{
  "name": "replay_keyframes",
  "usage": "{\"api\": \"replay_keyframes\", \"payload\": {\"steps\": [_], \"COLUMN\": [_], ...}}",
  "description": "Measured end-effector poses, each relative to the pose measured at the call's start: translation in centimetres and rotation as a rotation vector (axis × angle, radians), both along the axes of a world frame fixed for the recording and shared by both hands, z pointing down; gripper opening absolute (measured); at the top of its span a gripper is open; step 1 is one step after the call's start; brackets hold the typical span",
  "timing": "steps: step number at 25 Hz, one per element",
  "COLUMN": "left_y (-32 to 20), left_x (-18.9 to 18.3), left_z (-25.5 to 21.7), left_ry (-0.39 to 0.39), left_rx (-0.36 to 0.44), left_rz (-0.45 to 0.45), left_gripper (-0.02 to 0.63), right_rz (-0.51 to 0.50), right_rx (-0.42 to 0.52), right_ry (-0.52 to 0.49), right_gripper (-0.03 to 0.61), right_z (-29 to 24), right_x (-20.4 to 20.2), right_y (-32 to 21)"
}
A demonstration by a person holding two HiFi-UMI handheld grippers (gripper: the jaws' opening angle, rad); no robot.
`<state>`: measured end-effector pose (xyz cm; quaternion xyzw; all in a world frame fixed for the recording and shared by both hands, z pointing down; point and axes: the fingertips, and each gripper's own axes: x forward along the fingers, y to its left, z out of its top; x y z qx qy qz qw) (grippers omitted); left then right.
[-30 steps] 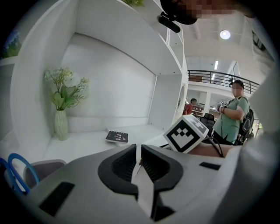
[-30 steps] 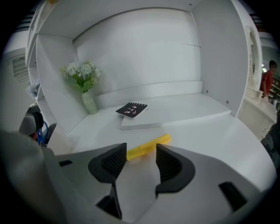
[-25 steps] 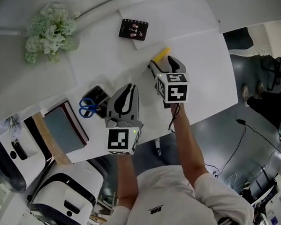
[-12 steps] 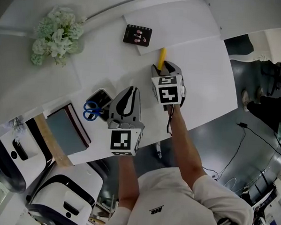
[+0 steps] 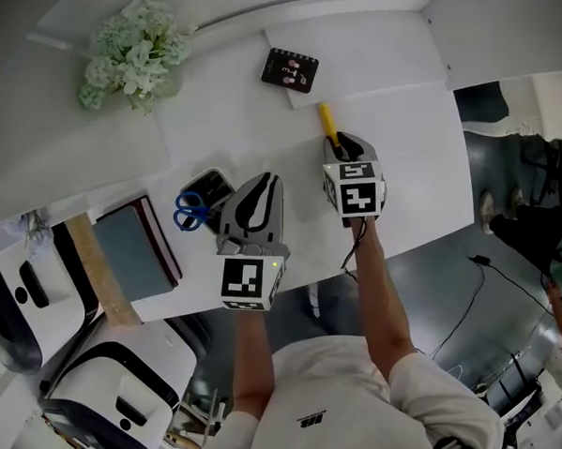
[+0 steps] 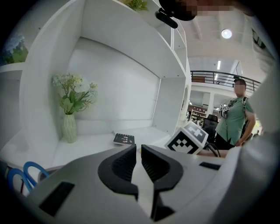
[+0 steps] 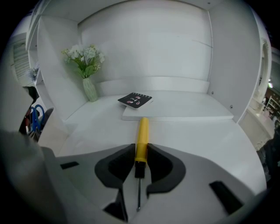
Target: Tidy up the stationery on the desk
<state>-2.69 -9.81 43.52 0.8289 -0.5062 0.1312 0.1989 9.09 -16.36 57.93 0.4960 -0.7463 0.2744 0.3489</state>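
A yellow-handled tool (image 7: 141, 140) with a black collar and a thin metal shaft sticks out forward from my right gripper (image 7: 140, 162), whose jaws are shut on its handle. In the head view the tool (image 5: 328, 122) points toward the back of the white desk (image 5: 407, 141), ahead of the right gripper (image 5: 341, 149). My left gripper (image 5: 262, 182) hovers over the desk's front part, beside the pen holder; its jaws (image 6: 138, 155) stand together with nothing between them. A small black notebook (image 5: 290, 69) lies at the back on a white pad (image 5: 365, 54).
Blue scissors (image 5: 190, 209) stand in a black holder (image 5: 211, 183) at the left. A vase of pale flowers (image 5: 135, 52) is at the back left. A dark book (image 5: 134, 249) lies at the desk's left end. A person in green (image 6: 234, 113) stands beyond the desk.
The right gripper has shifted slightly rightward with the yellow tool, which has swung from slanting right to pointing straight back. The left gripper has hardly moved.
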Motion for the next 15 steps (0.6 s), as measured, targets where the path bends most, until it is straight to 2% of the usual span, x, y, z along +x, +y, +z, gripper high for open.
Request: {"api": "replay_keyframes", "payload": {"steps": [5, 15], "left_y": [0.9, 3.5], "left_x": [-1.1, -4.8], "left_z": [-0.5, -1.6], "left_ry": [0.002, 0.007], "left_rx": [0.010, 0.009], "left_rz": [-0.020, -0.089], "left_gripper": [0.000, 0.000], "right_rz": [-0.036, -0.150], "right_rx": [0.038, 0.147], "right_ry": [-0.035, -0.132], "right_gripper": [0.072, 0.072], "right_z": [-1.6, -7.3], "right_x": [-1.3, -6.7], "right_y": [1.0, 3.2]}}
